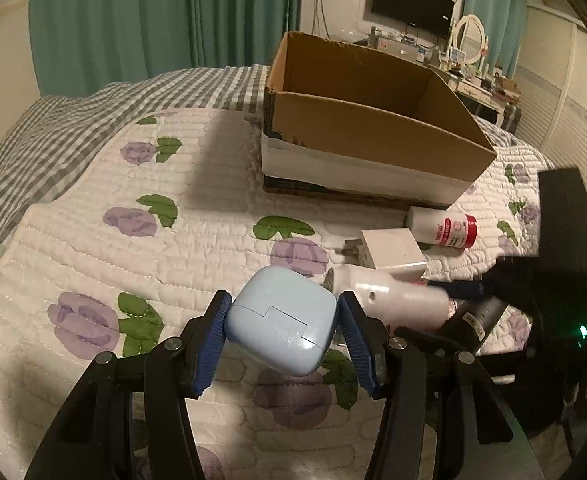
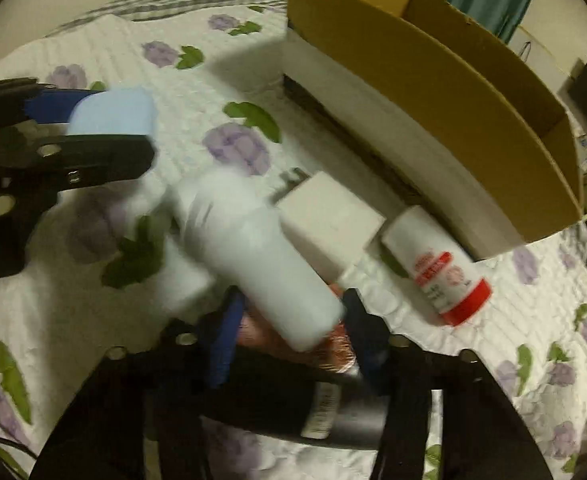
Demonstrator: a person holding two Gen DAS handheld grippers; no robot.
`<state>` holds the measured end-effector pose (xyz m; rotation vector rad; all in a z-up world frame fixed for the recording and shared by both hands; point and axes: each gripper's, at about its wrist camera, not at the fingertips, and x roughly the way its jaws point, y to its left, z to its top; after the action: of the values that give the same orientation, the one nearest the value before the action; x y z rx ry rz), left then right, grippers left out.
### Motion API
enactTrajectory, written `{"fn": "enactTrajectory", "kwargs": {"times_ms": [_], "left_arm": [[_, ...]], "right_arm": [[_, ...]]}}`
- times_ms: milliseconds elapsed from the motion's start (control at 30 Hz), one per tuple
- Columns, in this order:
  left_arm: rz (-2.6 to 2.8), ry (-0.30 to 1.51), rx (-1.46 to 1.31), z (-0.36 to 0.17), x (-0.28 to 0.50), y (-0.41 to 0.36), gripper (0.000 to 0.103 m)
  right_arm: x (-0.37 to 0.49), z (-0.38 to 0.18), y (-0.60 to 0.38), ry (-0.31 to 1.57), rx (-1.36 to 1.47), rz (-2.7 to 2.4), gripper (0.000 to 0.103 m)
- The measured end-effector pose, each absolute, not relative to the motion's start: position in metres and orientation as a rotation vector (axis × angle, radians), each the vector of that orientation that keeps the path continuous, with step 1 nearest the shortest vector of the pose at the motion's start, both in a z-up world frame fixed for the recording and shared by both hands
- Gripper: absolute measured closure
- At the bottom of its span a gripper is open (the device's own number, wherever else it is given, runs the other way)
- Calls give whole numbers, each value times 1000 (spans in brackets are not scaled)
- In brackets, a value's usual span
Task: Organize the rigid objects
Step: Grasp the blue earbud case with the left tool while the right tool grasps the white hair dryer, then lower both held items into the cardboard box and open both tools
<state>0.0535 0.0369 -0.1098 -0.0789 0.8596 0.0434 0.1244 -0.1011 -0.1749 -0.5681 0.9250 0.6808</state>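
Observation:
My left gripper [image 1: 281, 316] is shut on a light blue rounded case [image 1: 281, 320] and holds it above the quilt; the case also shows in the right wrist view [image 2: 111, 114]. My right gripper [image 2: 289, 320] is shut on a white cylindrical bottle [image 2: 253, 248], blurred by motion; the bottle also shows in the left wrist view [image 1: 389, 296]. An open cardboard box [image 1: 373, 120] stands on the bed behind; it also shows in the right wrist view [image 2: 433, 92]. A white charger block [image 1: 393, 254] and a red-capped white bottle [image 1: 445, 228] lie before the box.
A floral quilt [image 1: 133, 240] covers the bed, with a grey checked sheet [image 1: 33, 132] beyond. A dark cylindrical object [image 2: 333, 412] lies under my right gripper. A dresser with a mirror [image 1: 469, 36] and a wall monitor [image 1: 411, 4] stand at the back.

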Motion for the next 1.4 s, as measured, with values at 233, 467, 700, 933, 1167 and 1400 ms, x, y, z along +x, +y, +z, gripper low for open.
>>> {"fn": "enactTrajectory", "kwargs": {"times_ms": [233,467,700,933,1167,1400], "left_arm": [[59,845,-100,-106,52,42,47],[54,838,-99,-106,51,42,47],[46,828,-90,-103,49,39,47],[45,804,-80,-96,46,36,47],[66,802,-62,-86,43,33,47],[37,755,-62,-45,52,22,47]], "right_arm": [[109,-157,-118,903,-472,666,64],[99,-123,-146,824,-307,609,67],[103,-88,-170,760,-204,537,70],[105,-77,-181,732,-186,511,70],[101,-58,-188,675,-171,498,70],[108,-15,-188,577,-177,501,70]]}}
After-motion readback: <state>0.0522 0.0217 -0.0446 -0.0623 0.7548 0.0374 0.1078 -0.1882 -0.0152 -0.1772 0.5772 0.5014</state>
